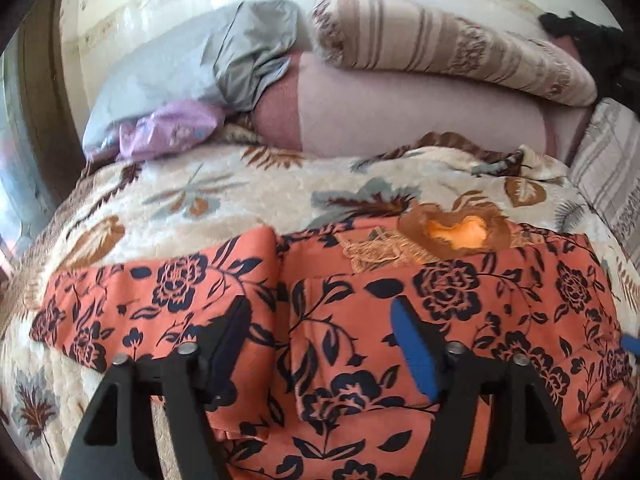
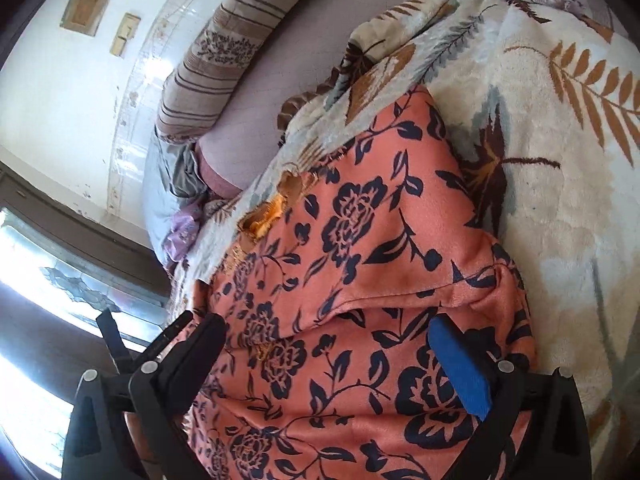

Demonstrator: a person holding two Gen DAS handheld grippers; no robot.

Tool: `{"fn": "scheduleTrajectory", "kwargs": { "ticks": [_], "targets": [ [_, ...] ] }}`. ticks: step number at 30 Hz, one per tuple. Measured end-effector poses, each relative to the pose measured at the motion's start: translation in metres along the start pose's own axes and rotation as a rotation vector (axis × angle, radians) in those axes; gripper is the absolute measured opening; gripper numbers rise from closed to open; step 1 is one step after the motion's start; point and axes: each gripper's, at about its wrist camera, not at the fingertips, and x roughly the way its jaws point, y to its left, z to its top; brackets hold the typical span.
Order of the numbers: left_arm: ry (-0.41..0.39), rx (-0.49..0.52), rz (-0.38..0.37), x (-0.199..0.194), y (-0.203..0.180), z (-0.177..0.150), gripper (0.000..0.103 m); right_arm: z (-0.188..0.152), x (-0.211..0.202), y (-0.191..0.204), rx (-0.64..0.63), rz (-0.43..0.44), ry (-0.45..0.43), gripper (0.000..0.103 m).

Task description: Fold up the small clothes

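The orange dress [image 1: 344,320] lies on the bed [image 1: 224,200]. Left hand-held gripper [image 1: 320,332] and right hand-held gripper [image 2: 324,344] both stand released above it. Better to pinch one edge fully before folding over.

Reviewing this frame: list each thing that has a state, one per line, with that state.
Orange floral garment: spread on the bed, folded over with layered edges.
Left gripper: open above the garment, nothing pinched.
Right gripper: open, garment lying between its fingers.
Leaf-print blanket: spread over the bed, worn through at one spot.
Striped pillow: lying atop the pink bolster.
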Motion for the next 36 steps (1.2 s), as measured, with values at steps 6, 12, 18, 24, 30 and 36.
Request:
{"fn": "scheduleTrajectory", "kwargs": {
  "ticks": [6, 12, 18, 24, 30, 36],
  "targets": [
    [0.211, 0.071, -0.052, 0.049, -0.016, -0.038, 0.078, 0.007, 0.005, -0.033, 0.137, -0.103, -0.007, 0.101],
    [0.223, 0.0, -0.119, 0.053, 0.001, -0.039, 0.079, 0.041, -0.005, -0.004, 0.087, -0.001, -0.055, 0.102],
    [0.216, -0.006, -0.137, 0.056, -0.001, -0.044, 0.082, 0.096, 0.061, -0.067, 0.289, -0.074, -0.019, 0.101],
    [0.219, 0.012, -0.123, 0.057, -0.004, -0.044, 0.084, 0.123, 0.068, -0.027, 0.179, -0.011, -0.036, 0.102],
    [0.221, 0.004, -0.136, 0.059, -0.003, -0.044, 0.085, 0.137, 0.09, -0.055, 0.245, -0.058, -0.102, 0.101],
    [0.231, 0.006, -0.136, 0.063, -0.004, -0.042, 0.088, 0.072, 0.039, 0.006, 0.016, -0.241, -0.075, 0.101]
  ]
}}
